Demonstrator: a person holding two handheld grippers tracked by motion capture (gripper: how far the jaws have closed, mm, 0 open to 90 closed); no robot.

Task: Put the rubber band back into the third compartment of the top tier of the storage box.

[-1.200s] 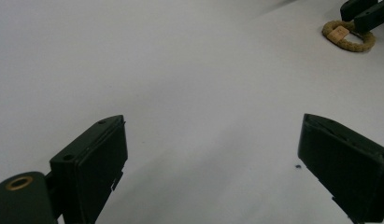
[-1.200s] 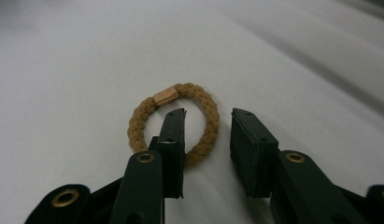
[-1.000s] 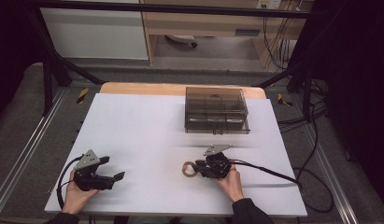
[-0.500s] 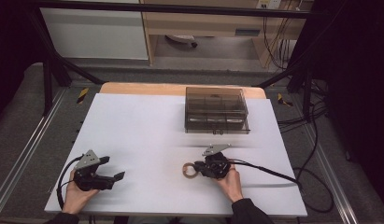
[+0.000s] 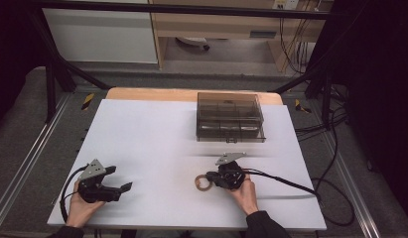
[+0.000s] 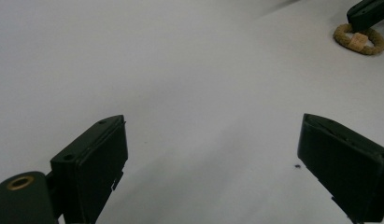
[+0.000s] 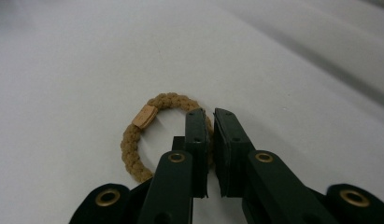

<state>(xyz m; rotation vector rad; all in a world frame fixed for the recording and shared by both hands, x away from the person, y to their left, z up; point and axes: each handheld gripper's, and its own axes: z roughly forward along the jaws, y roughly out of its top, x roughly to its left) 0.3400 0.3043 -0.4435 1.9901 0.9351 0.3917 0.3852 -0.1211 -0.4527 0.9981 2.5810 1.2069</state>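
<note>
Table: white top (image 5: 157, 144), with a strip of bare wood (image 5: 152, 94) along its far edge.
Floor: grey carpet (image 5: 23, 124) on both sides of the table; metal rails (image 5: 28, 168) run along the left and right edges.
Frame: black bars (image 5: 62, 69) slant down beyond the far corners, and a black beam crosses the top.
Furniture: white cabinet (image 5: 100, 34) past the far left corner; wooden shelf unit (image 5: 216, 25) beside it.
Cables: black leads (image 5: 296, 44) hang beyond the far right corner.
Light: even on the table, dark at both sides.

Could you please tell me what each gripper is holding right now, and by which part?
The right gripper pinches the braided tan ring by the side nearest it. The left gripper holds nothing, jaws open.
</note>
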